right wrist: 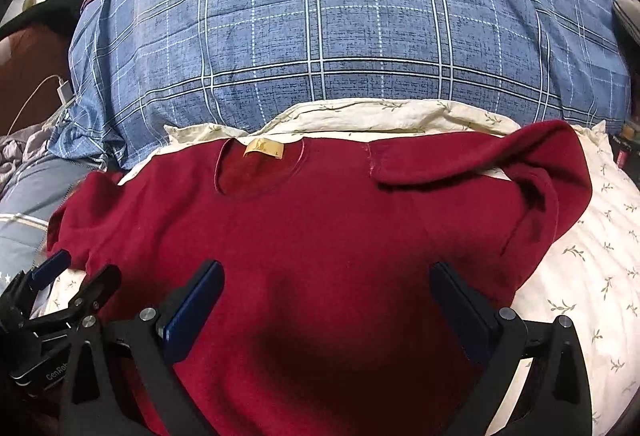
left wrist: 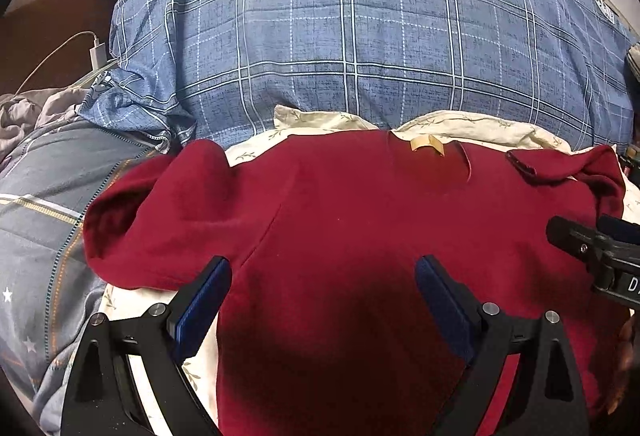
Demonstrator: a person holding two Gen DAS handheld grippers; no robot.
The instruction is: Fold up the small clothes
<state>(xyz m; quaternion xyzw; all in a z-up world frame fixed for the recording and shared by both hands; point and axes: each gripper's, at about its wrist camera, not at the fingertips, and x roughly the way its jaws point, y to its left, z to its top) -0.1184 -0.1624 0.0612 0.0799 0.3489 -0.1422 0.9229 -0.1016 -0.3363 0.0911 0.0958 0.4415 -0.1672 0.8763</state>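
A small dark red long-sleeved top [left wrist: 352,211] lies spread flat on a cream leaf-print cloth [left wrist: 460,125], neck and tan label [left wrist: 426,144] at the far side. It also shows in the right wrist view [right wrist: 320,228], where its right sleeve [right wrist: 480,159] is folded in across the shoulder. My left gripper [left wrist: 323,276] is open and empty above the top's lower left part. My right gripper [right wrist: 327,282] is open and empty above its lower middle. Each gripper appears at the edge of the other's view, the right one [left wrist: 592,256] and the left one [right wrist: 68,284].
A big blue plaid pillow [left wrist: 360,47] with a round crest lies just behind the top. Grey striped bedding [left wrist: 48,203] is on the left. A white charger and cable [left wrist: 96,53] lie at the far left. The cream cloth [right wrist: 592,256] extends to the right.
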